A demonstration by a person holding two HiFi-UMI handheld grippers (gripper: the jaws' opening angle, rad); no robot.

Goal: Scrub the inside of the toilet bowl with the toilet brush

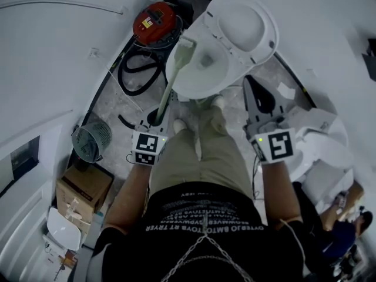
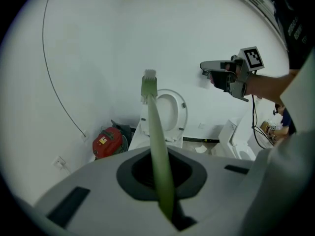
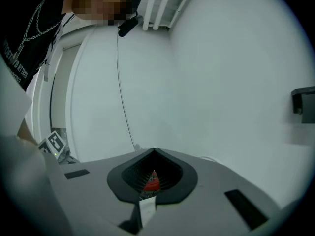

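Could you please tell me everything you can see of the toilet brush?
The toilet brush is a long, slim, pale green stick, plastic by its look, widening to a flat head with white bristles at the tip. The left gripper is shut on its lower handle. It slants forward, head by the left rim of the toilet bowl; contact is unclear.

Shirt print [image 1: 200,207] — unreadable; nothing legible.

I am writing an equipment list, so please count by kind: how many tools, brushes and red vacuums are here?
Tools: 2, the left tool and the right tool
Brush: 1
Vacuum: 1, red
Total: 4
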